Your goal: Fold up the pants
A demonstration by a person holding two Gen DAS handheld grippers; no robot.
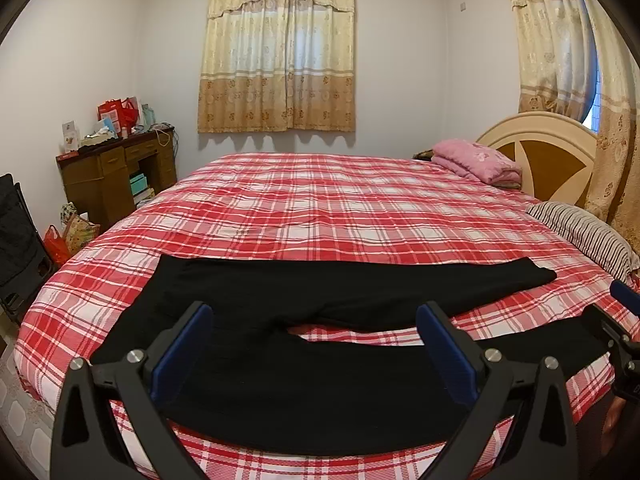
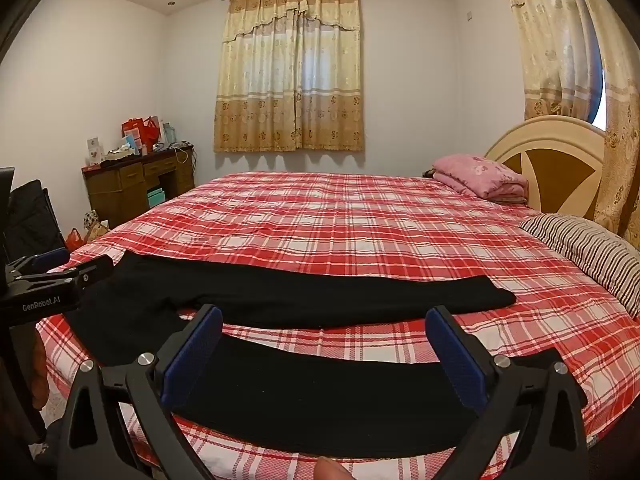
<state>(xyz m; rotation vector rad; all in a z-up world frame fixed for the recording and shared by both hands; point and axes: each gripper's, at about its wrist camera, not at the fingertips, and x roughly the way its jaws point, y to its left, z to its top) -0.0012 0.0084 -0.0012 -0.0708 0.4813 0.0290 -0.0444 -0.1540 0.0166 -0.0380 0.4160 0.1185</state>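
- Left gripper [image 1: 314, 316]: jaws spread wide, nothing between pads, hovering over waist end of pants [image 1: 280, 380].
- Right gripper [image 2: 324, 320]: jaws likewise wide apart, empty, above near leg.
- Pants black, laid flat across near edge of bed [image 1: 320, 208]; legs splayed toward 3 o'clock, waist at 9.
- Pink quilt [image 1: 476, 162] folded at 2 o'clock by headboard [image 1: 540, 148]; striped pillow [image 1: 588, 236] at 3.
- Desk [image 1: 116, 172] at 10 o'clock.
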